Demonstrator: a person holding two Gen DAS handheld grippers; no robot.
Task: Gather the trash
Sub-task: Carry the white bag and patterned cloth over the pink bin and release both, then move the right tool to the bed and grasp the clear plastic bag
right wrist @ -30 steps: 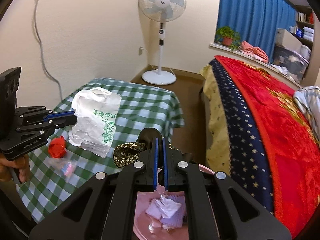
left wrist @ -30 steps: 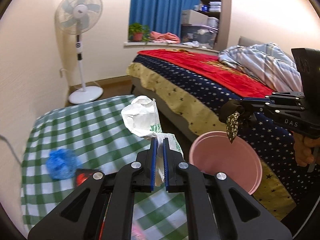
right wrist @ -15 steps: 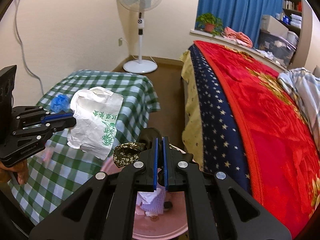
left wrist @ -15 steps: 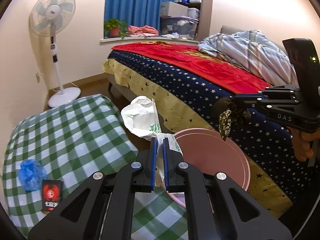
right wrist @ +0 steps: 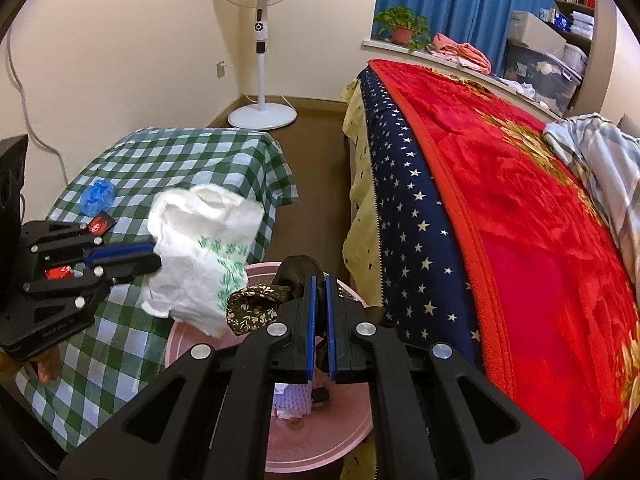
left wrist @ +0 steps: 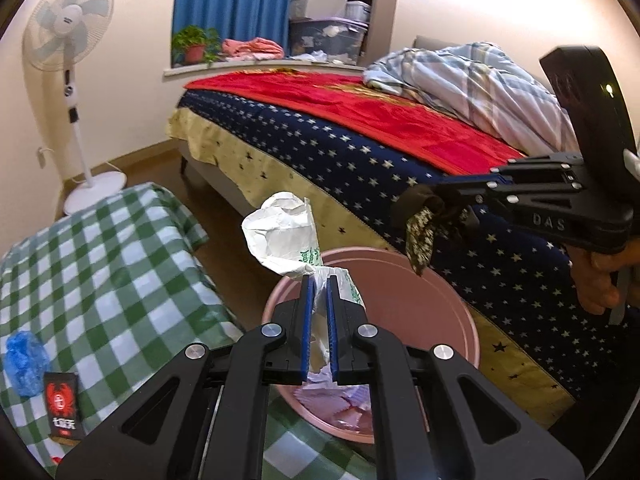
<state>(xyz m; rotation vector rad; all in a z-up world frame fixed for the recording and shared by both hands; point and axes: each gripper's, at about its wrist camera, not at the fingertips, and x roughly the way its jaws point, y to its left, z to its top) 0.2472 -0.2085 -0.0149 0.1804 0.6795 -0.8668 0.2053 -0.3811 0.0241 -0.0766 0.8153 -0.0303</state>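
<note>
Trash partly collected: pink bin (left wrist: 466,312) on the floor between the checked table (left wrist: 100,264) and the bed (left wrist: 400,152) already holds crumpled paper scraps. Left on the table: blue wad (left wrist: 25,362), black-and-red packet (left wrist: 62,410), and something small and red near the left tool in the right wrist view, too hidden to identify.

Left gripper (left wrist: 319,292) is pinched tight on the crumpled white plastic bag (left wrist: 284,236), holding it above the bin's near rim, bag standing up from the fingers. Right gripper (right wrist: 319,292) is clamped on a dark floral-print scrap (right wrist: 256,308) that dangles over the bin opening. Both tools point inward toward each other across the bin, roughly level, both loads off the table.

Next, probably release both loads, then go back for the table items.
</note>
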